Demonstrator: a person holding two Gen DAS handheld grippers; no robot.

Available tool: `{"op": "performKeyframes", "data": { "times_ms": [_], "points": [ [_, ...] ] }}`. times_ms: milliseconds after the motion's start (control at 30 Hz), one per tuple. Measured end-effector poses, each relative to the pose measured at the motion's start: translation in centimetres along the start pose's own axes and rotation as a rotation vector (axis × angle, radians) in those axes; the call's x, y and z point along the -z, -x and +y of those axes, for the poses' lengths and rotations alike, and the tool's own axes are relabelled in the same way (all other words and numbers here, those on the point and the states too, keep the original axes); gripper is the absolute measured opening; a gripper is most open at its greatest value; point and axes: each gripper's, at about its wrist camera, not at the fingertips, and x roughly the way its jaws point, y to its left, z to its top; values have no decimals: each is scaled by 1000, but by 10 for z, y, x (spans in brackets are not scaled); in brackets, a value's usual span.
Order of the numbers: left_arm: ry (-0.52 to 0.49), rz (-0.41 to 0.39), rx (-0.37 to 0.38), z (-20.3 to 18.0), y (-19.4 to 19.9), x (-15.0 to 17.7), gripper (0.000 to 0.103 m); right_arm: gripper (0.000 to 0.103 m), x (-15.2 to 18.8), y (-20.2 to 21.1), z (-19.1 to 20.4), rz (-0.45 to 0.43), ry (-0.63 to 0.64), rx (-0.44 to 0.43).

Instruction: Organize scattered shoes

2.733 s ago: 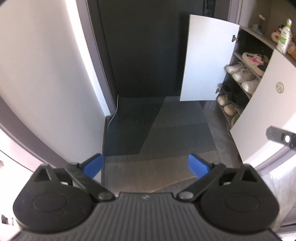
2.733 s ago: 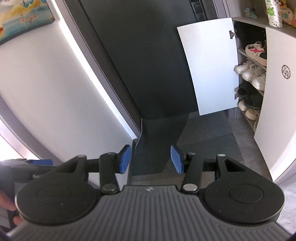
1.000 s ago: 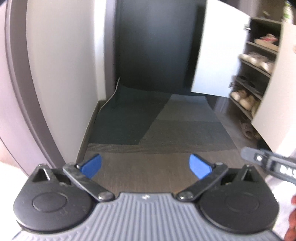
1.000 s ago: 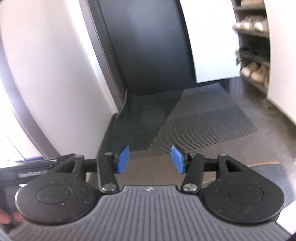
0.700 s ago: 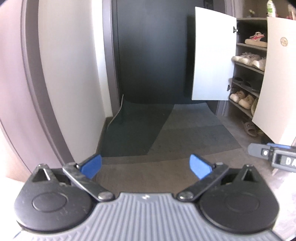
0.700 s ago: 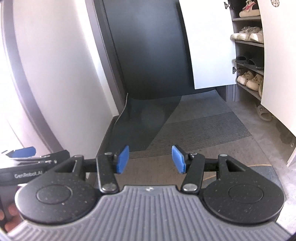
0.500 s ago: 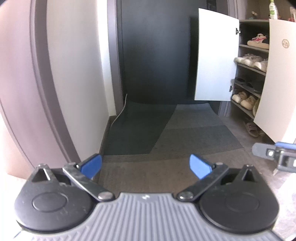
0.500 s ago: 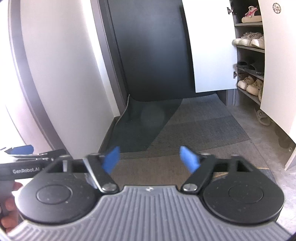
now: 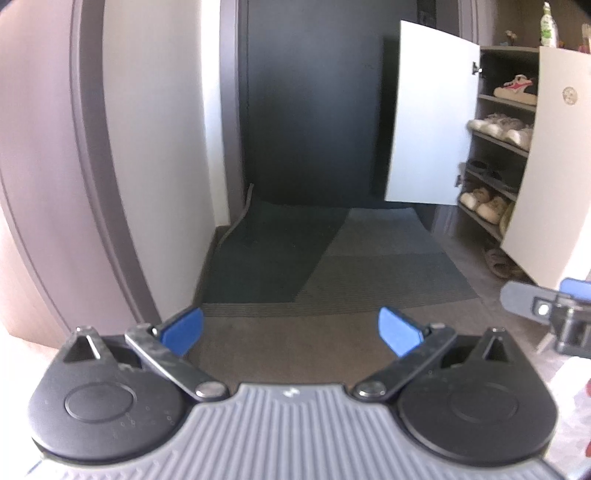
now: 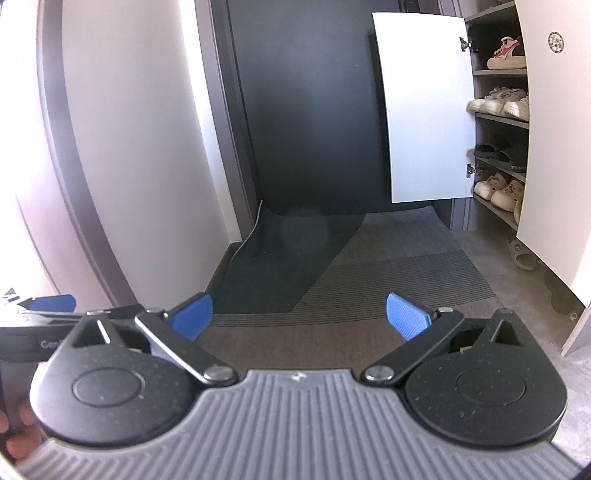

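A tan slipper (image 10: 521, 254) lies loose on the floor beside the open shoe cabinet (image 10: 498, 122), also seen as the slipper (image 9: 500, 262) in the left wrist view. The shelves hold a pink-and-white sneaker (image 10: 506, 55), white sneakers (image 10: 498, 101), dark sandals (image 10: 495, 153) and cream clogs (image 10: 498, 188). My left gripper (image 9: 291, 329) is open and empty, well short of the cabinet. My right gripper (image 10: 300, 318) has its jaws opening wide, with only floor between them.
A dark mat (image 10: 332, 266) covers the floor ahead, in front of a dark door (image 10: 306, 110). A white wall (image 10: 140, 147) closes the left side. Two white cabinet doors stand open: the far door (image 10: 424, 110) and the near door (image 10: 554, 147). A bottle (image 9: 546, 26) stands on top.
The right gripper's blue fingers have spread from a narrow gap to wide apart. Both views have steadied and lifted slightly, showing more of the cabinet. The left gripper stays open.
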Motion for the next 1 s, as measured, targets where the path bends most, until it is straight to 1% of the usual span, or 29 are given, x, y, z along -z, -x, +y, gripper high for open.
{"op": "performKeyframes", "data": {
  "times_ms": [100, 300, 367, 1000],
  "points": [
    [-7, -16, -18, -2, 1, 2, 103, 103, 0, 2, -3, 10, -15, 6],
    [2, -9, -49, -2, -4, 3, 103, 103, 1, 10, -4, 7, -30, -5],
    [10, -1, -33, -1, -6, 3, 103, 103, 1, 11, -4, 7, -28, -8],
    [-11, -5, -42, 1, -10, 3, 103, 103, 1, 12, -7, 12, -51, 1]
  ]
}}
